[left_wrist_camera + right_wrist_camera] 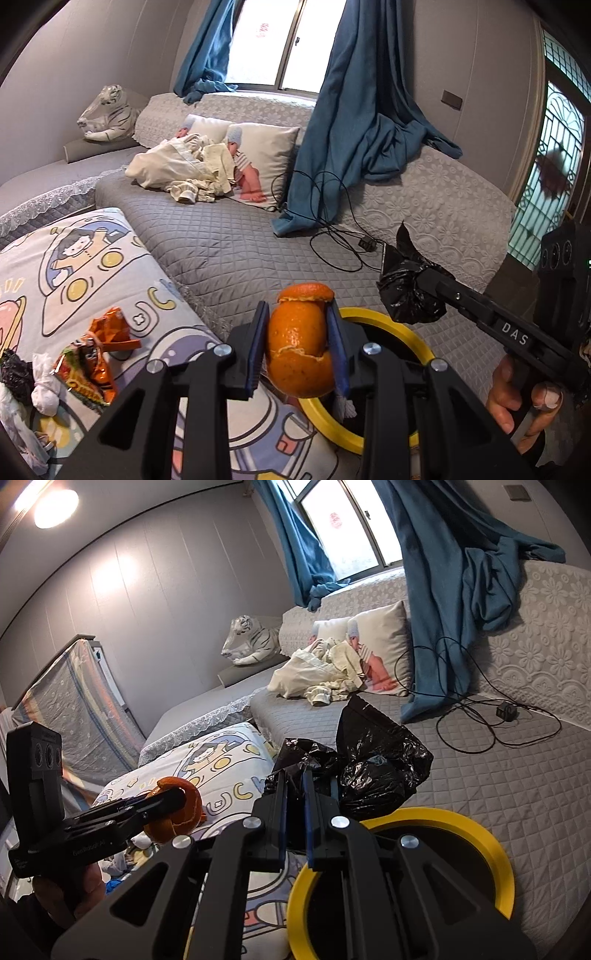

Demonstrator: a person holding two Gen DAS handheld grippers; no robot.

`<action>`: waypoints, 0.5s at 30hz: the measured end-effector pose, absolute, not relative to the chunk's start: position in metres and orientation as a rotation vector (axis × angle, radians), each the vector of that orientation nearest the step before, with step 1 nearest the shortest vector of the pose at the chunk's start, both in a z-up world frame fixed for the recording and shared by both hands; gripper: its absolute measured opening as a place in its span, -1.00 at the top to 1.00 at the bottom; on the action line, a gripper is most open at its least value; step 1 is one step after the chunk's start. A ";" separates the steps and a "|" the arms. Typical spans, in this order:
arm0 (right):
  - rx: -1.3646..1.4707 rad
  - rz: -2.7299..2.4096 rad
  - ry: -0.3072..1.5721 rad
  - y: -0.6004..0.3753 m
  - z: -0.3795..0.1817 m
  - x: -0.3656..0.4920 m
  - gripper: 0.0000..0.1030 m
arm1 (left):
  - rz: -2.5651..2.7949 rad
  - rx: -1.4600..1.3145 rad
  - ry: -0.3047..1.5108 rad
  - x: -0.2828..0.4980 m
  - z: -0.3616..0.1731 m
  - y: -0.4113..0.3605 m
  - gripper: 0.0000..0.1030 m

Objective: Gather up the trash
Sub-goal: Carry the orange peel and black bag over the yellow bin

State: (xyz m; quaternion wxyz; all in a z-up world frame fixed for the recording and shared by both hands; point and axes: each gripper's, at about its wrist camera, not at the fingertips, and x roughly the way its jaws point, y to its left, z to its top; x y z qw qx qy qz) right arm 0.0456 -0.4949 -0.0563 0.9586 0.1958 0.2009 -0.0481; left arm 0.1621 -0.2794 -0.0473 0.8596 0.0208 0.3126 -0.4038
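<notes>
We've got the left hand-held gripper (299, 347) pinching a curled orange peel (301, 343) over the yellow-rimmed round bin (391, 323), probably ready to drop. The right hand-held gripper (295, 808) clamps a crumpled black plastic bag (373, 764). Only the left view's lower left shows the orange snack wrappers (94, 354) on the cartoon-print quilt (74, 266).

I see a grey quilted sofa cover (229, 243) running under the window (291, 40), with blue curtains (354, 122) draped down onto the seat. A white tiger plush (107, 114) lies at the far corner. Against the backrest I make out a baby-print pillow (258, 162), with a heap of cream clothes (177, 166) touching its front. A black cable with its adapter (367, 244) loops across the seat near the curtain hem. Close to me lies a cartoon astronaut blanket (85, 266). In the right wrist view a ceiling lamp (55, 507) glows.
</notes>
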 end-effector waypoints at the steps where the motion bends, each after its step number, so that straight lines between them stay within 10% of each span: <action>1: 0.402 -0.108 0.409 -0.499 -0.058 0.045 0.87 | -0.854 0.051 0.657 0.162 -0.048 -0.285 0.44; 15: 0.469 -0.196 0.444 -0.531 -0.086 0.037 0.87 | -0.941 0.121 0.722 0.152 -0.073 -0.339 0.44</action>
